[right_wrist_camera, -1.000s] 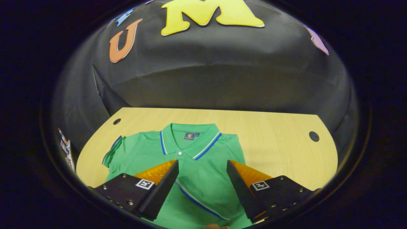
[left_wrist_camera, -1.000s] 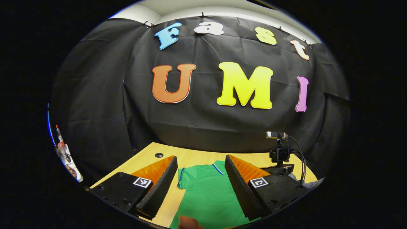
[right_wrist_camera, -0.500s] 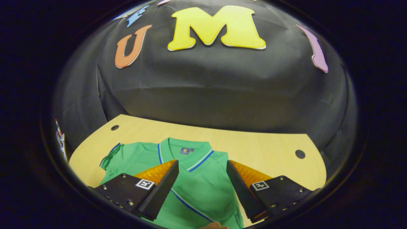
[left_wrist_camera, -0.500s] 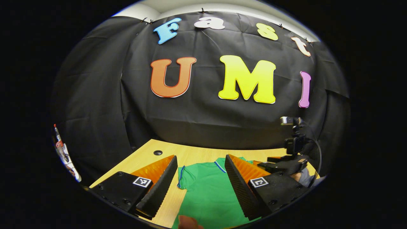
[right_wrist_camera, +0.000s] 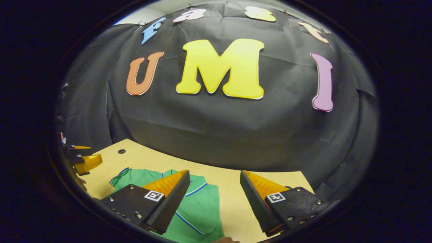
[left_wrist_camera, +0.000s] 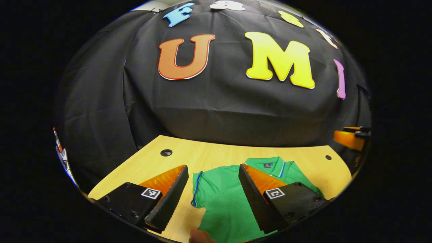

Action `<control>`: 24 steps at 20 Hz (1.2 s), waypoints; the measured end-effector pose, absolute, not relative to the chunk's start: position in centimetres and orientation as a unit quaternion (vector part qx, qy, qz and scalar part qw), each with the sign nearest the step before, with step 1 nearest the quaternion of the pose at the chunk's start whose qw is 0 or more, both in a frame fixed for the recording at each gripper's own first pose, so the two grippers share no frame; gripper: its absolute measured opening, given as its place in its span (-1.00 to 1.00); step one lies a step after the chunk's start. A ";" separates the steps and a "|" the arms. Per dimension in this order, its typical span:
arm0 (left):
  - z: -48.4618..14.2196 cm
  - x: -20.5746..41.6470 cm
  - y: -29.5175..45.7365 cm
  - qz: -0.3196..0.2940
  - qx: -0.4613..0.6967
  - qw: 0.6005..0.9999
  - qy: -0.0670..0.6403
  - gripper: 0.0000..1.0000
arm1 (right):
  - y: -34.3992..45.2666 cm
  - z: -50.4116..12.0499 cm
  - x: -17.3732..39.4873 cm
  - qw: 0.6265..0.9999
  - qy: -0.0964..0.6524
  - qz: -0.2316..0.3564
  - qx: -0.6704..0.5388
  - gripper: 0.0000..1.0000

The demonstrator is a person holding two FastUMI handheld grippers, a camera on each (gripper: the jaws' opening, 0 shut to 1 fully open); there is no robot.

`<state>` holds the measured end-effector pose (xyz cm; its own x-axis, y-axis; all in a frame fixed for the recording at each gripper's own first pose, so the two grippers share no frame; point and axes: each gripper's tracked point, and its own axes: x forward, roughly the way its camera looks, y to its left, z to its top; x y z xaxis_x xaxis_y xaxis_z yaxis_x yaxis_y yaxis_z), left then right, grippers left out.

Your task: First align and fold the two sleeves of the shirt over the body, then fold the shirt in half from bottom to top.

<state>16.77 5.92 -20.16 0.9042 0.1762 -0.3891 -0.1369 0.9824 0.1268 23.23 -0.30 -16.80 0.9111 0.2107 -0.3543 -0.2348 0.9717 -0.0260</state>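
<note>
The green polo shirt [left_wrist_camera: 222, 202] lies flat on the wooden table [left_wrist_camera: 209, 155], collar [left_wrist_camera: 270, 163] toward the black wall. Its blue-trimmed sleeve [left_wrist_camera: 197, 184] lies spread out between my left gripper's fingers. My left gripper [left_wrist_camera: 213, 172] hovers open over that side of the shirt, holding nothing. In the right gripper view the shirt [right_wrist_camera: 199, 209] lies low and left, with a blue-edged fold [right_wrist_camera: 187, 221] across its body. My right gripper [right_wrist_camera: 214, 172] is open and holds nothing, with its left finger over the shirt and its right finger over bare table [right_wrist_camera: 233, 202]. Each view shows the other gripper [left_wrist_camera: 351, 139] [right_wrist_camera: 84, 161] at its edge.
The table has round cable holes near its back corners [left_wrist_camera: 166, 152] [left_wrist_camera: 328, 157] [right_wrist_camera: 121, 151]. The black cloth wall stands close behind the table's far edge. A person's fingertip [left_wrist_camera: 199, 236] shows at the bottom of the left gripper view.
The right gripper has swung rightward and tipped up, so the shirt now sits to its left. In the left gripper view more of the table and collar show, and the other gripper has slid to the right edge.
</note>
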 end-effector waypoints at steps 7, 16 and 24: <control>-27.5 21.4 9.0 0.099 0.041 0.960 0.260 0.92 | -8.9 -14.8 20.5 0.983 0.172 0.043 -0.039 0.89; -32.6 24.9 12.3 0.131 0.047 0.943 0.302 0.92 | -16.5 -12.7 17.1 0.983 0.176 -0.028 -0.049 0.89; -36.1 27.1 13.0 0.115 0.049 0.936 0.328 0.66 | -17.3 -12.1 15.9 0.981 0.182 -0.034 -0.055 0.88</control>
